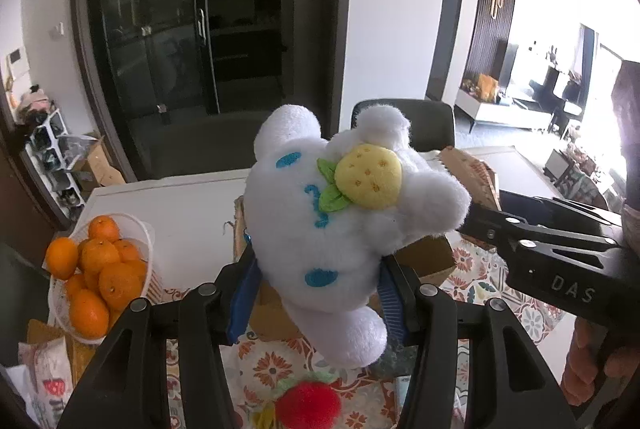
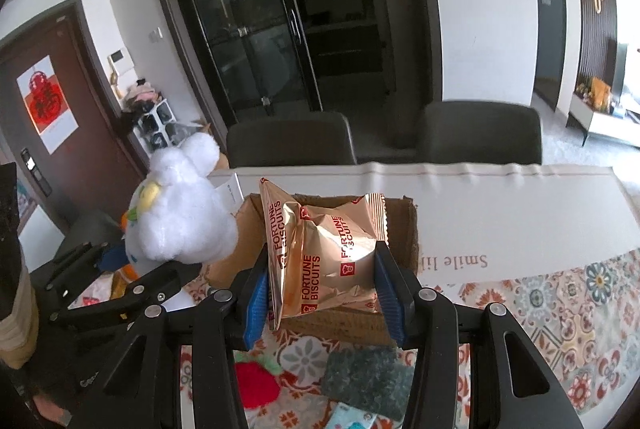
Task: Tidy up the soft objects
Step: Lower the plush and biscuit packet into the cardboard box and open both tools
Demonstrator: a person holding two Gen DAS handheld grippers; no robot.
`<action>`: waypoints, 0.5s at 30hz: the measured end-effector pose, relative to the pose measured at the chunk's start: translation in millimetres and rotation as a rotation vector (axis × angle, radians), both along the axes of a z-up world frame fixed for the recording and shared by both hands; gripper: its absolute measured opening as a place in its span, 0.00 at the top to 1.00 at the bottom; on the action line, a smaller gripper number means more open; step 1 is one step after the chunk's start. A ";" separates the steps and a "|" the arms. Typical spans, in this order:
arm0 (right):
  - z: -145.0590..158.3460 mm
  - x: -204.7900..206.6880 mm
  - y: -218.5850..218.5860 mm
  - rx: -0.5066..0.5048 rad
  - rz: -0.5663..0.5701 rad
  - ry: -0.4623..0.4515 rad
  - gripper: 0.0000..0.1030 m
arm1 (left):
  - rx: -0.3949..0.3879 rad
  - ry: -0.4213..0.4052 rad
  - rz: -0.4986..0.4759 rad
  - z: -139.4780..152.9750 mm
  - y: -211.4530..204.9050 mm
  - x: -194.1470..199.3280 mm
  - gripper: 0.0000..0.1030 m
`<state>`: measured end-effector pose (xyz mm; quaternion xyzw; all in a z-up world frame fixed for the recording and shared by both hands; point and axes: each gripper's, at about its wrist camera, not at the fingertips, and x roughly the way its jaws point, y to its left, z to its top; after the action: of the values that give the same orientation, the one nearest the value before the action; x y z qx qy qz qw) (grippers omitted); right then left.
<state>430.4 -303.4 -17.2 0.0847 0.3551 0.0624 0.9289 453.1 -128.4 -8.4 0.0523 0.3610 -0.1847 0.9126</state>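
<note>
Both grippers were loaded above the table: the left gripper (image 1: 316,293) clamped on a white plush toy (image 1: 340,213), the right gripper (image 2: 322,293) clamped on a gold biscuit packet (image 2: 328,253). Neither was stowed yet. Beneath waited a red plush (image 2: 254,383); beyond, a cardboard box (image 2: 406,237); oranges (image 1: 100,269) at the table's left edge.

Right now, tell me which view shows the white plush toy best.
The left wrist view: the white plush toy fills its centre, clamped in the left hand-held gripper, showing blue stitching and a yellow fruit patch. The right wrist view catches it only from the side, at left.
</note>
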 end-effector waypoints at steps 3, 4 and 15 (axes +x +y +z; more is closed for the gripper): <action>-7.3 18.4 -2.2 0.017 0.011 0.042 0.53 | 0.013 0.036 -0.009 -7.2 -3.7 13.7 0.48; -9.1 23.2 -2.9 0.019 0.013 0.054 0.53 | 0.016 0.046 -0.008 -8.8 -2.7 18.4 0.48; -50.1 81.0 -7.6 0.076 0.052 0.233 0.53 | 0.032 0.197 -0.027 -43.3 -15.3 64.6 0.48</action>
<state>511.4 -311.0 -67.3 0.1172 0.4599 0.0895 0.8756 517.8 -143.8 -51.7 0.0531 0.4514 -0.1953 0.8691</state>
